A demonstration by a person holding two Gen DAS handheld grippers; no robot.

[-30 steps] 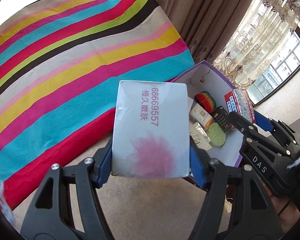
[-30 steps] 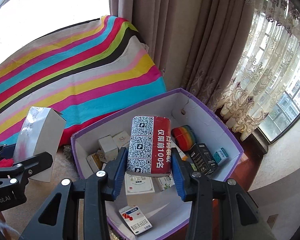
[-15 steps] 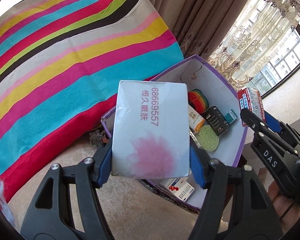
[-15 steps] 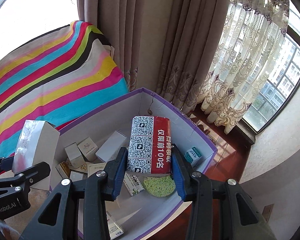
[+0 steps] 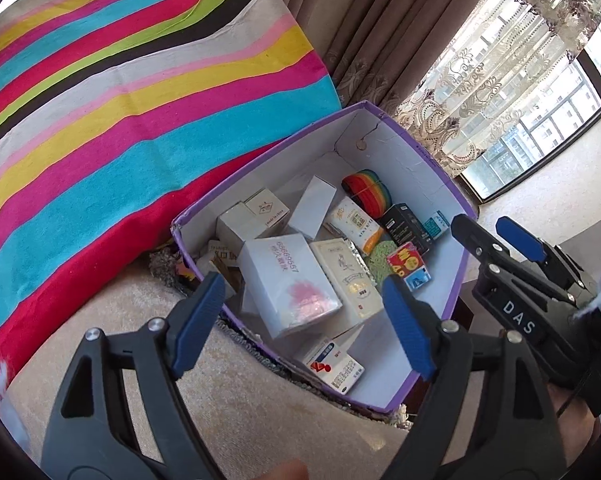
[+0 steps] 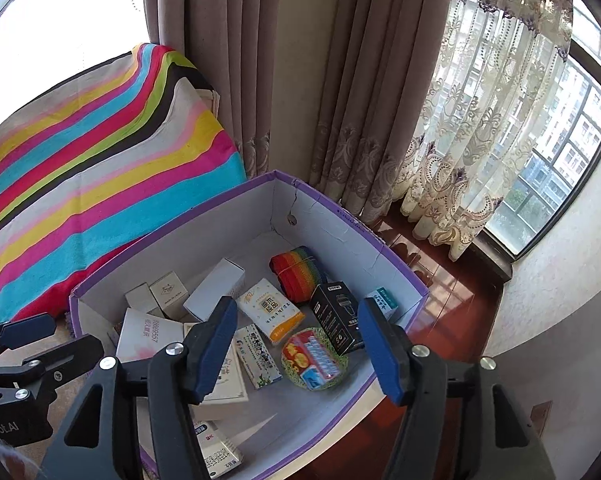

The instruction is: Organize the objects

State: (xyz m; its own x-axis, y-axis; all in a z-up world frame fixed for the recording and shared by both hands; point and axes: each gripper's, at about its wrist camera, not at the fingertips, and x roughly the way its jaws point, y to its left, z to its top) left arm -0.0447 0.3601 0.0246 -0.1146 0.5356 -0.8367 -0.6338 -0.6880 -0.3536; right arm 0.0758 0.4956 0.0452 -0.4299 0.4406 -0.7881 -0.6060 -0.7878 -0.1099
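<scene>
Both grippers have let go since a second ago: the left gripper (image 5: 302, 320) no longer clamps the white box with the pink flower print (image 5: 288, 290), which now lies in the purple storage box (image 5: 458, 280), and the right gripper (image 6: 296, 344) has dropped its red QR-code packet (image 6: 314, 358), now resting on the green round sponge (image 6: 338, 378). Each gripper hangs with its blue pads spread wide apart over the near rim, holding nothing. Close to the left gripper, a red-and-white medicine carton (image 5: 334, 368) lies at the near end, its print too small to read. In the right wrist view that gripper's left finger (image 6: 214, 350) hides part of the cream-coloured cartons beneath it, and the flower-print box is cut off by the left gripper's dark frame at the lower left. Further in sit a yellow-and-white tissue pack (image 6: 270, 314), a black carton (image 6: 336, 318) tilted against the side wall, and a small teal-and-white box (image 6: 384, 300) just beside it. Small white cartons (image 6: 214, 288) lean together towards the far left corner, and a rainbow-striped roll (image 6: 298, 274) lies near the far wall. Beyond the storage box are a striped cloth (image 5: 120, 112), brown curtains (image 6: 260, 64) and a lace-curtained window (image 6: 520, 128).
</scene>
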